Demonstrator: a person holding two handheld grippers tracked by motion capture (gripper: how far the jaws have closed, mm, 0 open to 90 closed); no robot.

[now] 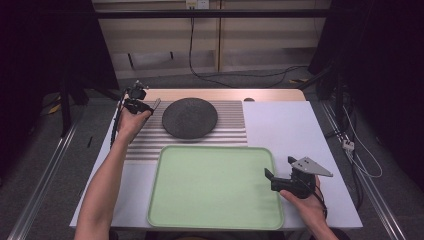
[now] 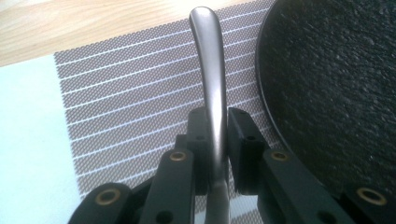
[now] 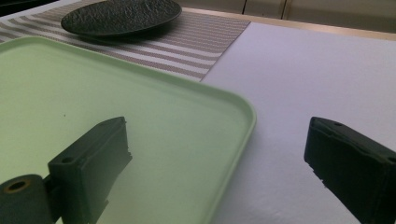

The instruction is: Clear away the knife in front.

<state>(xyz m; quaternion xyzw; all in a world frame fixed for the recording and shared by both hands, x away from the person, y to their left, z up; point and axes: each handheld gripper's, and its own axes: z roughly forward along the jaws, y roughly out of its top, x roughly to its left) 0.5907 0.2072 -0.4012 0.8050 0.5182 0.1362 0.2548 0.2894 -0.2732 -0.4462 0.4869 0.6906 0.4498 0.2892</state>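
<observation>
Metal utensil: brushed steel handle (image 2: 211,79), slim, slightly flared and rounded at the far tip, satin grey with a soft highlight down its length.
Business end: below the jaws and out of sight, so spoon, fork or knife is anyone's guess; I'd lean spoon or fork from the handle shape, low confidence.
Left gripper (image 2: 216,135): jaws narrow, pads clamped on both sides of the handle partway down its length.
Long axis: handle runs straight out along the gripper's own line, tip pointing away from the hand.
Where it is: lifted over the left part of the striped placemat (image 2: 130,102), just beside the left rim of the dark plate (image 2: 336,84). High view puts the left gripper (image 1: 141,104) at the mat's far-left corner, handle tip (image 1: 156,103) angled toward the plate (image 1: 190,117).
Key relation: green tray (image 1: 160,200) lies nearer the person and to the right of the held utensil; plate is nearer, immediately right of it. Left hand is the one placed for either target.
Right gripper (image 3: 219,158): jaws wide apart, nothing between them, straddling the tray's right rim (image 3: 243,116). High view shows it (image 1: 280,172) low at the tray's right edge, well apart from the utensil.
Table (image 1: 290,125): pale surface, bare to the right of the mat.
</observation>
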